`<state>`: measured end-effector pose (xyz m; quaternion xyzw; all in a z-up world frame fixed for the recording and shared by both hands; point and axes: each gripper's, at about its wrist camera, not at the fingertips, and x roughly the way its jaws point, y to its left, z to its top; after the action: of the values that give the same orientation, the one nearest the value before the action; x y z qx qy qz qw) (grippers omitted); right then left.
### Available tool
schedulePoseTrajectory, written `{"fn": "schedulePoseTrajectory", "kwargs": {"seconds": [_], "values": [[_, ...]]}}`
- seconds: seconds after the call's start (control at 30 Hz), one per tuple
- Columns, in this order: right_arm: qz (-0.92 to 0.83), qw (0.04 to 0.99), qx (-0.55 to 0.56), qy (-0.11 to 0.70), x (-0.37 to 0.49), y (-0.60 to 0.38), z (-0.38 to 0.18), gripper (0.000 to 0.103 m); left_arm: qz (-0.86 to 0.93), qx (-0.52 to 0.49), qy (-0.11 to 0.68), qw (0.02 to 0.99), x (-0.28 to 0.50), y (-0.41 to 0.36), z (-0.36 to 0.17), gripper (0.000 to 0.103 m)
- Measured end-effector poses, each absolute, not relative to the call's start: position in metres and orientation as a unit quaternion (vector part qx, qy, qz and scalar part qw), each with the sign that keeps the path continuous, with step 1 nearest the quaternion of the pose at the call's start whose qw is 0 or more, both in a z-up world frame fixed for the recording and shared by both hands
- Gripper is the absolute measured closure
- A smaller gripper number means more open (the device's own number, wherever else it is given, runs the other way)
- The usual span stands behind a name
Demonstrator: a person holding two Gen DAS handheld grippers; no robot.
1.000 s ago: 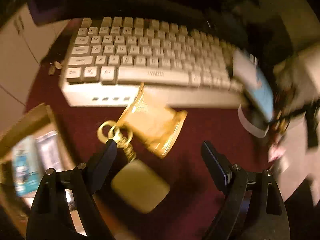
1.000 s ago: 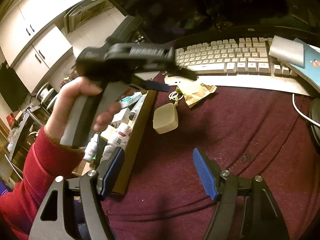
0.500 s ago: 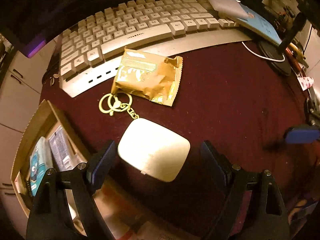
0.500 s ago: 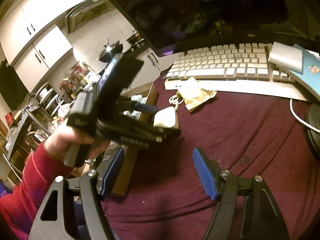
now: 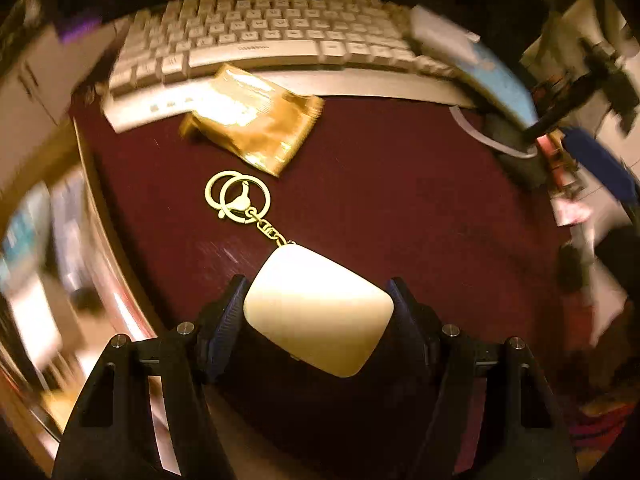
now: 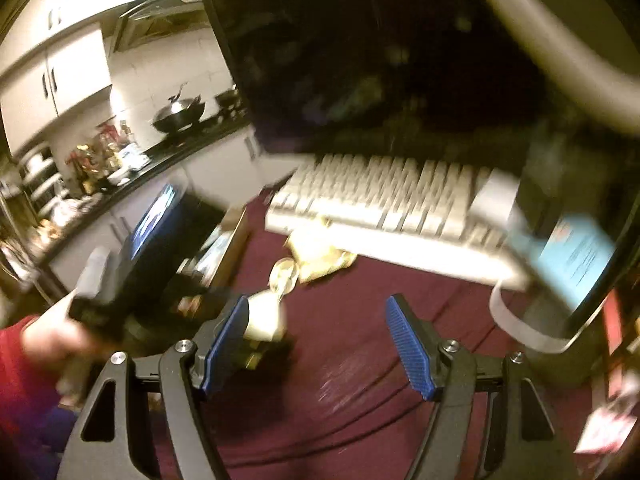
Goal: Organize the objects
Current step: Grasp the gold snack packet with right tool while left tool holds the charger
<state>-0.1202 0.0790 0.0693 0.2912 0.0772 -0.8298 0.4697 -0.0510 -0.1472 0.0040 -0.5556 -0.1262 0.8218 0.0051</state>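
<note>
A cream rounded case (image 5: pixel 318 312) with a gold chain and key rings (image 5: pixel 238 198) lies on the maroon cloth (image 5: pixel 400 200). My left gripper (image 5: pixel 318 308) has its fingers against both sides of the case. A gold foil packet (image 5: pixel 252 124) lies beyond it, partly on the keyboard's front edge. In the right wrist view the case (image 6: pixel 262 316) and packet (image 6: pixel 320 256) show blurred, and the left gripper's body (image 6: pixel 132 280) is around the case. My right gripper (image 6: pixel 318 344) is open and empty above the cloth.
A white keyboard (image 5: pixel 272 36) lies at the back below a dark monitor (image 6: pixel 360 52). A cardboard box (image 5: pixel 52 240) of small items stands at the left. A blue booklet (image 5: pixel 496 76) and a white cable (image 6: pixel 520 320) lie at the right.
My left gripper has moved forward around the cream case and closed its fingers onto it. My right gripper has tilted upward and shifted, staying open.
</note>
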Motion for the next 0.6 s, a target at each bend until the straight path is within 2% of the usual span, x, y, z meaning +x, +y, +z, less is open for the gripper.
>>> {"fn": "schedulePoseTrajectory", "kwargs": {"seconds": [0.13, 0.2, 0.27, 0.33, 0.5, 0.6], "values": [[-0.824, 0.491, 0.256, 0.119, -0.114, 0.070, 0.089, 0.032, 0.838, -0.519, -0.169, -0.002, -0.025, -0.130, 0.009, 0.032], [-0.813, 0.500, 0.241, 0.177, -0.113, 0.048, 0.091, 0.032, 0.846, -0.502, -0.180, 0.000, -0.015, -0.109, 0.013, 0.032], [-0.791, 0.502, 0.250, 0.243, -0.121, 0.015, 0.080, 0.032, 0.858, -0.484, -0.170, -0.009, -0.027, -0.069, 0.006, 0.032], [-0.761, 0.515, 0.283, 0.274, -0.134, -0.018, 0.061, 0.035, 0.868, -0.471, -0.153, -0.020, -0.019, -0.059, 0.004, 0.032], [-0.735, 0.514, 0.315, 0.310, -0.159, -0.071, 0.020, 0.036, 0.889, -0.442, -0.112, -0.037, -0.009, -0.043, 0.002, 0.032], [-0.735, 0.501, 0.332, 0.312, -0.169, -0.086, 0.004, 0.043, 0.895, -0.433, -0.095, -0.042, -0.006, -0.040, 0.003, 0.032]]}}
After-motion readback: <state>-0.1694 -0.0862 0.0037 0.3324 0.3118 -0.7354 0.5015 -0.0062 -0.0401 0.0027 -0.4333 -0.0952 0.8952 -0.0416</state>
